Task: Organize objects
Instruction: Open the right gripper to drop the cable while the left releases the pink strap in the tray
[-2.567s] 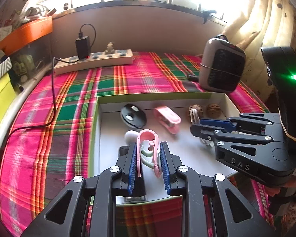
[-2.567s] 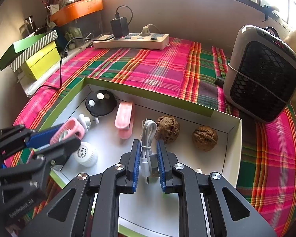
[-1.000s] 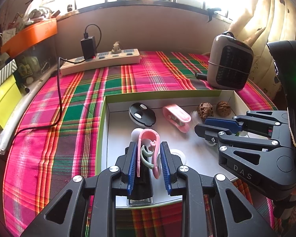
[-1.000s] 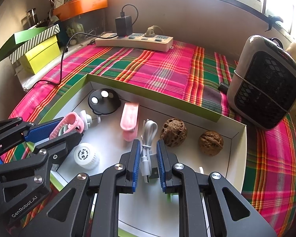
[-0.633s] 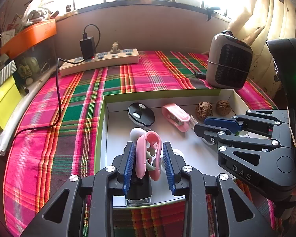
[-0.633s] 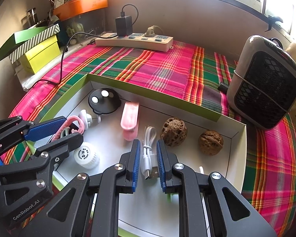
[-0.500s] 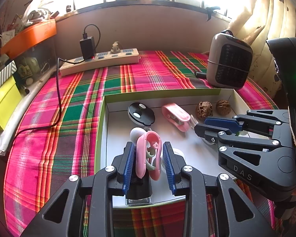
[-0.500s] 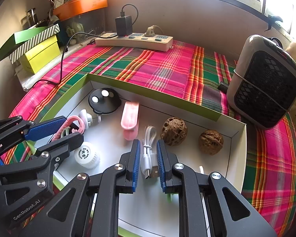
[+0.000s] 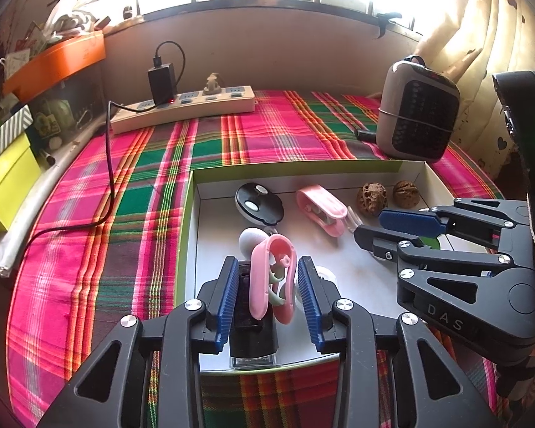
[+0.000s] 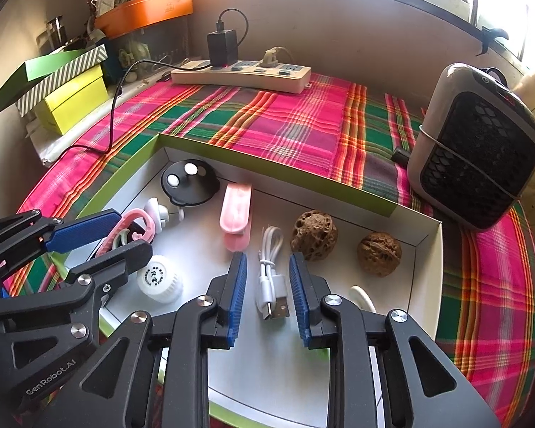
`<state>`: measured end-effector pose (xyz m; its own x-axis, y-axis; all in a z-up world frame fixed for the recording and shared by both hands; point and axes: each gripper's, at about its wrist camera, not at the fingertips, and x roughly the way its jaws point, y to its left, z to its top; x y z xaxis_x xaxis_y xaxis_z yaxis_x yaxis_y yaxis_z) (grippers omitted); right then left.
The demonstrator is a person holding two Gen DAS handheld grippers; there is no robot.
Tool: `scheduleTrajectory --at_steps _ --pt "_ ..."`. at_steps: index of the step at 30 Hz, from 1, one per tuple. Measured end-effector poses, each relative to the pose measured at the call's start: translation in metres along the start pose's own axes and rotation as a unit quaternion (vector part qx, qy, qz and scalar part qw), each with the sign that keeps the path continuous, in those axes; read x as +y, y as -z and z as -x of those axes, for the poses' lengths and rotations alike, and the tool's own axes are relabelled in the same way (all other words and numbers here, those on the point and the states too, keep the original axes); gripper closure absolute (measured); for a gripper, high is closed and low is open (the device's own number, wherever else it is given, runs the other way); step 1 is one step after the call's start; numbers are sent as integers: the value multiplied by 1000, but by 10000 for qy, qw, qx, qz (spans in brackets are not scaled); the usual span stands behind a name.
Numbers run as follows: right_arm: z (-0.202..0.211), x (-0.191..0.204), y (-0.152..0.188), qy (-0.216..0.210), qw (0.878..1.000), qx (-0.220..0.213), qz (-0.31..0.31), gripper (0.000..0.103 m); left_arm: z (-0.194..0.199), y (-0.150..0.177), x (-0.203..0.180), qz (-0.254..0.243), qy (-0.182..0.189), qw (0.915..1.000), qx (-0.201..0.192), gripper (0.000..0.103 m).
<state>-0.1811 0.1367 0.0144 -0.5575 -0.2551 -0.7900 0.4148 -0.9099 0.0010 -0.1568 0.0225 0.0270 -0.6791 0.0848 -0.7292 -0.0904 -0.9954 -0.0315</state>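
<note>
A white box with a green rim [image 9: 189,232] [image 10: 274,164] lies on the plaid cloth. My left gripper [image 9: 267,299] hovers over its near left corner and its jaws are opening. A pink ring-shaped clip [image 9: 273,278] stands loose between the blue pads, leaning on a black block [image 9: 253,324]. My right gripper [image 10: 267,296] is also opening, and a coiled white USB cable [image 10: 273,281] lies on the box floor between its pads, untouched. Each gripper shows in the other's view: the right gripper [image 9: 410,235] and the left gripper [image 10: 100,239].
In the box lie a black round piece with white dots [image 10: 189,180], a pink clip [image 10: 235,214], two walnuts [image 10: 314,235] [image 10: 380,253] and a white cap [image 10: 159,280]. Beyond it are a power strip [image 10: 242,73] and a small heater [image 10: 478,153], with stacked boxes [image 10: 71,101] at the left.
Both grippers have opened without moving. The left one let go of the pink ring clip, and the right one let the white cable drop onto the box floor.
</note>
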Motion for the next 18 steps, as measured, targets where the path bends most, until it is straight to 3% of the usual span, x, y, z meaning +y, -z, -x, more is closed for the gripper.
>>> scheduleTrajectory --at_steps 2,16,18 --pt "1 -1 0 -1 10000 -4 -28 72 0 0 1 -1 0 10000 -1 70" --pt "11 0 6 -7 9999 -71 -139 70 9 4 0 77 -87 9999 12 70" --pt "16 0 8 11 9998 -108 -167 64 12 5 -2 62 -95 9999 4 70"
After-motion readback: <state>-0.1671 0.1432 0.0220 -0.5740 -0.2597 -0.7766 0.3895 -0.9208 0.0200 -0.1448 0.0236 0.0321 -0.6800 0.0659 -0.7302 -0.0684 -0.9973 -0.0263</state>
